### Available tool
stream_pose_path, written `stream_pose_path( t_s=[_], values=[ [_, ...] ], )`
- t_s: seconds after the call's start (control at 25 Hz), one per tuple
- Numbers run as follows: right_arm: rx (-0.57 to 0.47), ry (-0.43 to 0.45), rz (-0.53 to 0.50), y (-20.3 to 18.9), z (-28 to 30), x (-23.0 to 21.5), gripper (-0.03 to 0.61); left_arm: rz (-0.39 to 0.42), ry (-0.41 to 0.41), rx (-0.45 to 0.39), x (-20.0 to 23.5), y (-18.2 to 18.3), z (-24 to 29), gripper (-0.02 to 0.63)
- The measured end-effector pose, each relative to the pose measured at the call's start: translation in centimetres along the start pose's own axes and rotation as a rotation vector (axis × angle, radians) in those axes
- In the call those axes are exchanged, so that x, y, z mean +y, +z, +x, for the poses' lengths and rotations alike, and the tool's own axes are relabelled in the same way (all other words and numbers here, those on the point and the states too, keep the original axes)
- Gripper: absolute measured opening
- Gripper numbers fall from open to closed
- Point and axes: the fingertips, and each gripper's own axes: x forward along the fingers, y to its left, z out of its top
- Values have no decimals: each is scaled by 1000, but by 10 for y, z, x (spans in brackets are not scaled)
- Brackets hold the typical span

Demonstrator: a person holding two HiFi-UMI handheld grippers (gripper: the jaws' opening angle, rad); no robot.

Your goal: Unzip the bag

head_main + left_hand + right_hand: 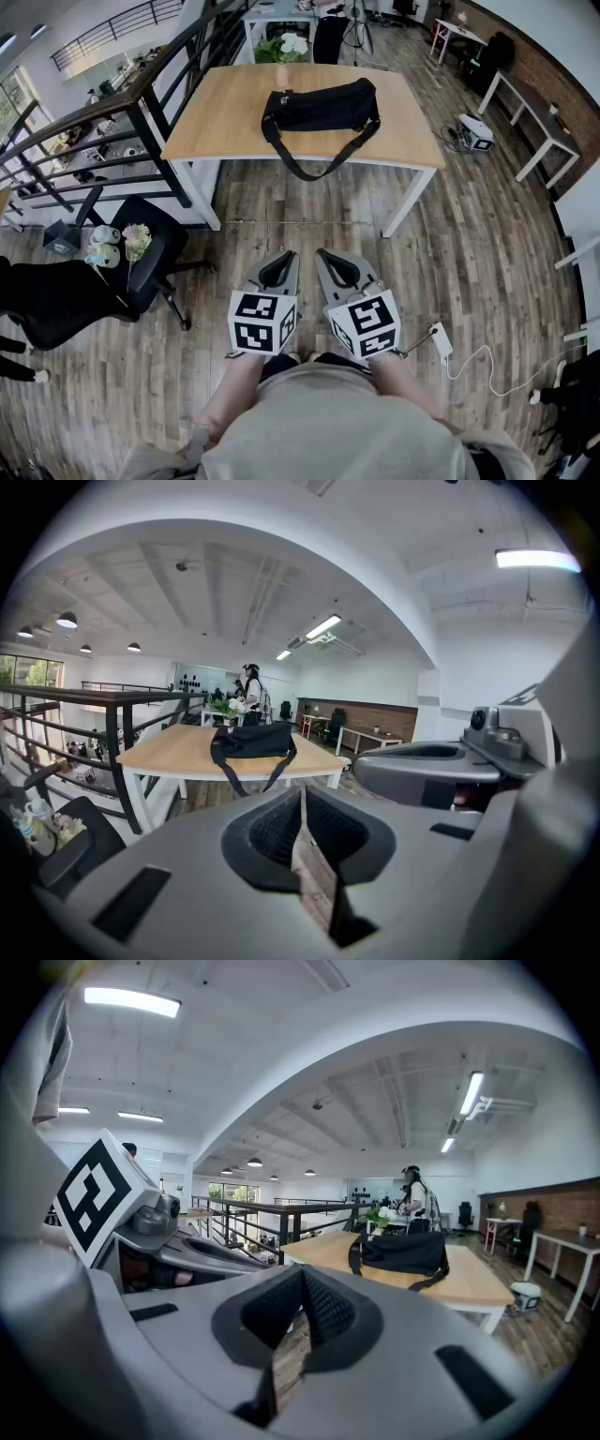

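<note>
A black bag (323,106) lies across a wooden table (216,117) at the far side of the room, its shoulder strap (314,169) drooping over the table's near edge. Nearer, well apart from the table, a person holds two grey grippers side by side above a plank floor (469,244). The left gripper (279,262) has its jaws pressed together with nothing between them. The right gripper (335,260) is likewise closed on nothing. A black office chair (141,248) stands at the left, near a dark railing (122,103)
</note>
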Motion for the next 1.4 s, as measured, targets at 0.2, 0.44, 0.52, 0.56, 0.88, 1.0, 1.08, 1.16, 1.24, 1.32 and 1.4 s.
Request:
stream_pose_path(
  t_s=[0.2, 0.44, 0.52, 0.56, 0.88, 1.0, 1.08, 1.16, 1.24, 1.32, 1.4],
  values=[
    [12, -1, 29, -9, -4, -13, 5, 11, -5, -15, -7, 2, 6, 32],
    [23, -5, 75, -19, -8, -22, 5, -9, -17, -14, -6, -1, 6, 32],
    [33, -4, 86, -21, -9, -23, 5, 5, -25, -13, -8, -1, 7, 32],
    [35, -3, 91, -22, -9, -24, 5, 16, -43, -9, -10, -2, 7, 32],
    [38, 5, 133, -33, -15, -30, 6, 4, -71, 16, -18, -18, 6, 34],
    [32, -5, 142, -34, -19, -39, 6, 10, -38, 14, -17, -19, 6, 34],
    [28, -10, 142, -32, -22, -44, 6, 9, -24, 7, -17, -17, 6, 35],
    [27, -4, 144, -32, -22, -47, 6, 13, -12, 8, -16, -16, 7, 35],
    [26, 10, 153, -35, -24, -48, 37, 12, 1, 9, -17, -17, 6, 35],
    [18, 20, 164, -36, -26, -47, 60, 10, 13, 5, -17, -19, 4, 37],
    [13, 26, 168, -38, -28, -46, 64, 4, 23, 7, -17, -21, 3, 37]
  ],
)
